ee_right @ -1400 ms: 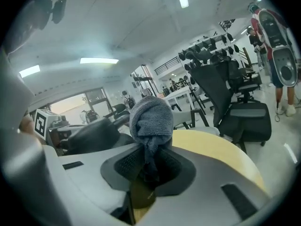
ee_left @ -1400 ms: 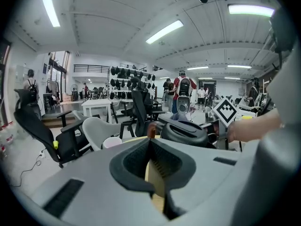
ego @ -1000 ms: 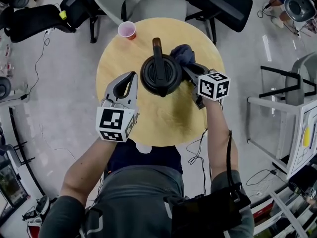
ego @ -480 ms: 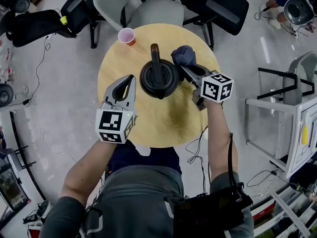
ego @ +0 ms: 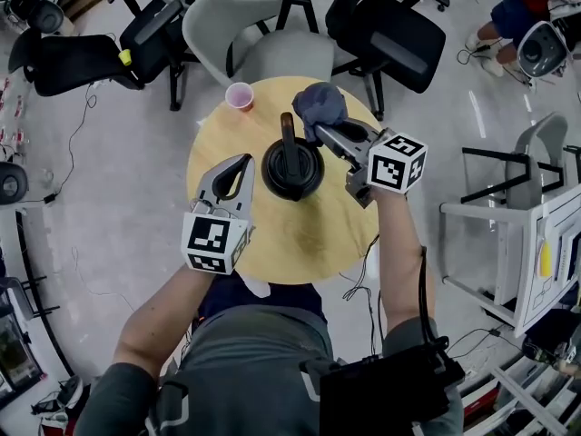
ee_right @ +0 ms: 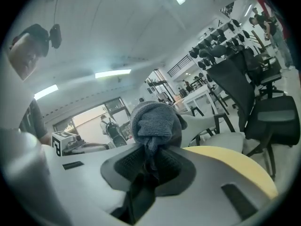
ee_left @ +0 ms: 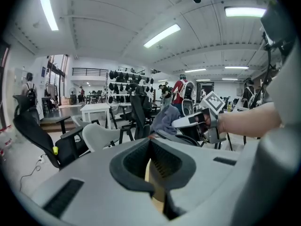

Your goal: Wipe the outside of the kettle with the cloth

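Observation:
The black kettle (ego: 292,167) stands near the middle of the round wooden table (ego: 272,243), its handle pointing away from me. My right gripper (ego: 320,131) is shut on the grey-blue cloth (ego: 318,105), holding it bunched up above and just beyond the kettle's far right side. In the right gripper view the cloth (ee_right: 155,121) bulges out of the shut jaws of that gripper (ee_right: 150,149), with the ceiling behind it. My left gripper (ego: 243,163) hovers left of the kettle, shut on nothing, apart from it. From the left gripper (ee_left: 150,142) the cloth (ee_left: 165,119) shows ahead.
A pink cup (ego: 240,96) stands at the table's far left edge. Grey and black office chairs (ego: 263,34) crowd the table's far side. A white rack (ego: 536,234) stands to the right, and cables lie on the floor.
My right gripper has lifted the cloth up from the kettle's right side and toward its far side. The left gripper has hardly moved.

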### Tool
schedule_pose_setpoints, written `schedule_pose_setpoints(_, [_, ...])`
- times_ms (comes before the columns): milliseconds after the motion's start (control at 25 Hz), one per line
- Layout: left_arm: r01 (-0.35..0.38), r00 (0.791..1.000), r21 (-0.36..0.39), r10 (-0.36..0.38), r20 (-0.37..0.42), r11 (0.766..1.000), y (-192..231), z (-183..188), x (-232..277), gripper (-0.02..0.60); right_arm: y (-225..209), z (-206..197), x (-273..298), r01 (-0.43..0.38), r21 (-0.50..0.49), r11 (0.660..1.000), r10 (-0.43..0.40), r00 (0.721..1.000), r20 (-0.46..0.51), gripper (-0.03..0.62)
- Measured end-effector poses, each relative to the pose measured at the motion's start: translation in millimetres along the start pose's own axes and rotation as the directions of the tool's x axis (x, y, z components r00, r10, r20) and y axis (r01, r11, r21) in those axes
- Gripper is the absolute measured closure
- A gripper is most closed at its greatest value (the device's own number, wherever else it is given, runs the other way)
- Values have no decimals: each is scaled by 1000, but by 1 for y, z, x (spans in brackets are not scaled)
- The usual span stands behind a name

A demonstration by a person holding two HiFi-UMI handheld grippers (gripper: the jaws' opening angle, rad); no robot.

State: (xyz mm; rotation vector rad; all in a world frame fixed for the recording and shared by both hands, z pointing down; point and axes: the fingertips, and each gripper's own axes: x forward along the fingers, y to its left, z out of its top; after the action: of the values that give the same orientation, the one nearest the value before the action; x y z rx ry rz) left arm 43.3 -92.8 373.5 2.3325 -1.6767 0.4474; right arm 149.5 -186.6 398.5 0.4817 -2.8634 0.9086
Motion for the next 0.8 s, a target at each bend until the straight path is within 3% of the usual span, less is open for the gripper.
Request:
schedule_pose_setpoints(280, [-12,1000,-18,12,4,1000,6,-7,9,572,-8,-28,21,-55,37,998,58,995,-85,513])
schedule_pose_setpoints(560, [-34,999,-36,34,-10,999,13,-25,10,572,-27,-44,29,-131,180,975,142,989,-51,513])
schedule_pose_setpoints(800, [-46,999,-43,44,-31,998,12,-43,13,572,-55,-69,32,-101,221,970,122,989,-82,513])
